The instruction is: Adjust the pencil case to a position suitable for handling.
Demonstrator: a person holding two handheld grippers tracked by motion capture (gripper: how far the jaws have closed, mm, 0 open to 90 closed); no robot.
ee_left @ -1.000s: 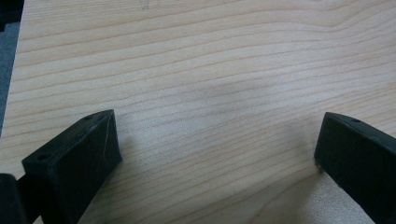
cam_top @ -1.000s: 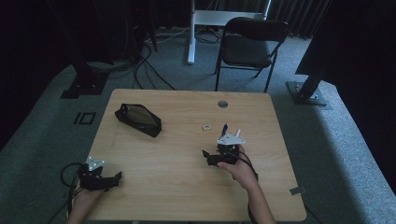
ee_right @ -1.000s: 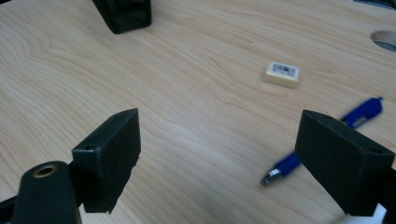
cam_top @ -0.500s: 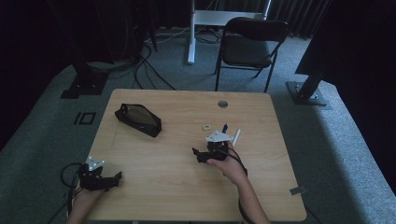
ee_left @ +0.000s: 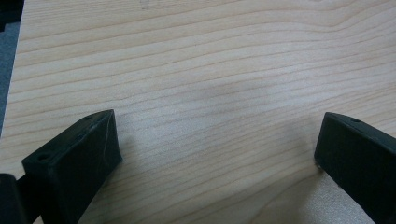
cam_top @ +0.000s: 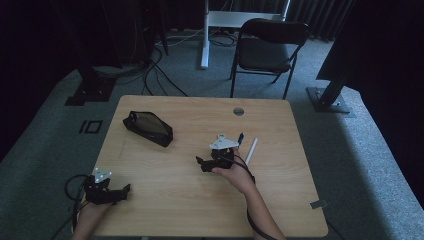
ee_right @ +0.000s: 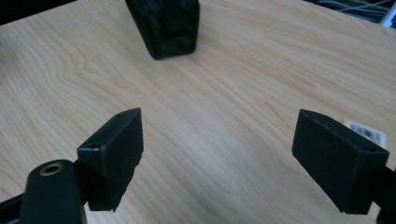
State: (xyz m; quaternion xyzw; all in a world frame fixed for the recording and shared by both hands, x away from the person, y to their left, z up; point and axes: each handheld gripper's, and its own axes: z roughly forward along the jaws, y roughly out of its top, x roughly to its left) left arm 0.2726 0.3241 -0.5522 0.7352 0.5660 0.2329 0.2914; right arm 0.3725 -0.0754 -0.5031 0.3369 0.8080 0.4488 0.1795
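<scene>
Two open tongs [cam_top: 202,163] near black case [cam_top: 148,128]

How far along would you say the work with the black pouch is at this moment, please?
Nothing looks done yet: the black pouch lies untouched on the table. In hand: the right claw, open and empty, points toward it. The left claw rests open near the table's edge. Reaching and gripping remain.

A light wooden table [cam_top: 165,205] stands on grey carpet [cam_top: 360,150] in a dim room. Beyond its far edge is a dark folding chair [cam_top: 267,50], with a white post [cam_top: 204,35] to its left. Cables [cam_top: 150,65] trail across the far-left floor.
</scene>
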